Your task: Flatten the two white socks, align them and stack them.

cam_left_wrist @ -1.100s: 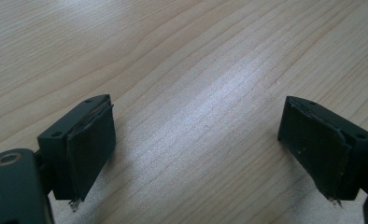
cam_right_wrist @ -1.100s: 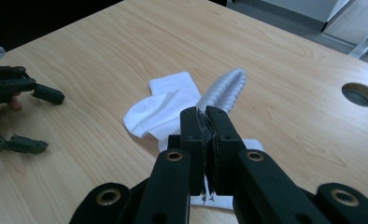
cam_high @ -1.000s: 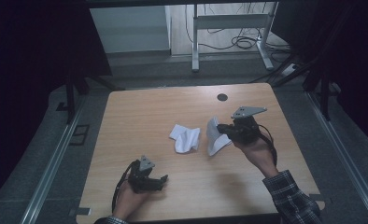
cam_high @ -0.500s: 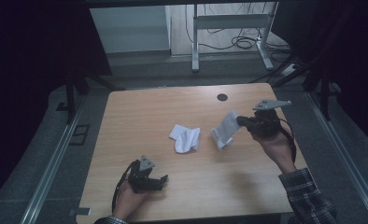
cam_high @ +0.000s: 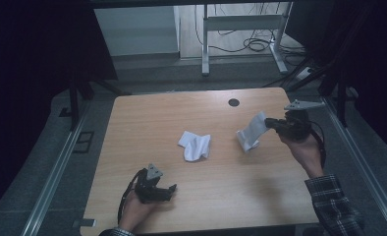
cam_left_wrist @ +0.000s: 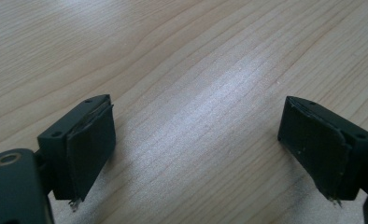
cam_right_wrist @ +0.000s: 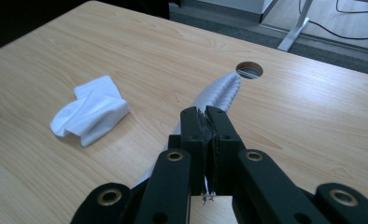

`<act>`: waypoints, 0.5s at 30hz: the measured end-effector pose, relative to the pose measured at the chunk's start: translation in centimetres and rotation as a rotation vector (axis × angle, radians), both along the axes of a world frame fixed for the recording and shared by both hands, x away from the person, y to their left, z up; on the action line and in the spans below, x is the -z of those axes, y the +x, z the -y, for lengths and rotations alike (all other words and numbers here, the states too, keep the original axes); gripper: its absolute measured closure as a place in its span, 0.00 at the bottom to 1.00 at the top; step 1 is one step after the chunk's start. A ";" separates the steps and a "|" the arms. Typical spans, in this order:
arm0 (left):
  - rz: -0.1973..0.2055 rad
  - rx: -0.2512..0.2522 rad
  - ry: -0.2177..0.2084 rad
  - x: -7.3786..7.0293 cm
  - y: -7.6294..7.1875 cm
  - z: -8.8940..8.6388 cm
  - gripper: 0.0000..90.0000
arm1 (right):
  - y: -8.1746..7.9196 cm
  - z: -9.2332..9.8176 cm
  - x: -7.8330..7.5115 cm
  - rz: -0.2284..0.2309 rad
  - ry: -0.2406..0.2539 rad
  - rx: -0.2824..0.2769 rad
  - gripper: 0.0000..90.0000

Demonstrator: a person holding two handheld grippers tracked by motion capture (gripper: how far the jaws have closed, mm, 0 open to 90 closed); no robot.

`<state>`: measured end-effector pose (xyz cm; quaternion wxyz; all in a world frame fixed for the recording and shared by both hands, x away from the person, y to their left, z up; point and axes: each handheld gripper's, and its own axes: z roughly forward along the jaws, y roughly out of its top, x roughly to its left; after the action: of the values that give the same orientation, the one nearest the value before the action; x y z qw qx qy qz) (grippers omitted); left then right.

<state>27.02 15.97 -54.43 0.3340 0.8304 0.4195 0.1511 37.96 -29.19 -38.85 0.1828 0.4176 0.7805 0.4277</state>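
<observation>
Matt wood-grain table (cam_high: 181, 113); soft white cloths (cam_high: 195, 146), one perhaps ribbed (cam_right_wrist: 219, 91)

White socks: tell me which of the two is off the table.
The sock clamped in the right claw, hanging near the table's right side. The other sock lies crumpled flat at the middle of the table, untouched.

The right tongs (cam_right_wrist: 205, 116) hide the pinched edge of the white sock (cam_right_wrist: 215, 93) — its lower part is hidden too.
</observation>
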 end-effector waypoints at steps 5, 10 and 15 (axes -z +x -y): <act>0.001 0.001 0.001 0.0 0.0 0.0 0.12 | -0.2 -0.6 -0.6 0.007 0.006 -0.019 0.97; 0.002 0.002 0.002 0.0 0.0 0.0 0.12 | -0.4 -2.3 -1.1 0.017 0.012 -0.060 0.97; 0.002 -0.003 -0.003 0.0 0.0 0.0 0.12 | -0.6 -4.7 -2.0 0.029 0.025 -0.114 0.97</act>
<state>27.01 15.94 -54.44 0.3353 0.8291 0.4208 0.1517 37.41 -24.53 -36.81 0.1643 0.3683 0.7949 0.4533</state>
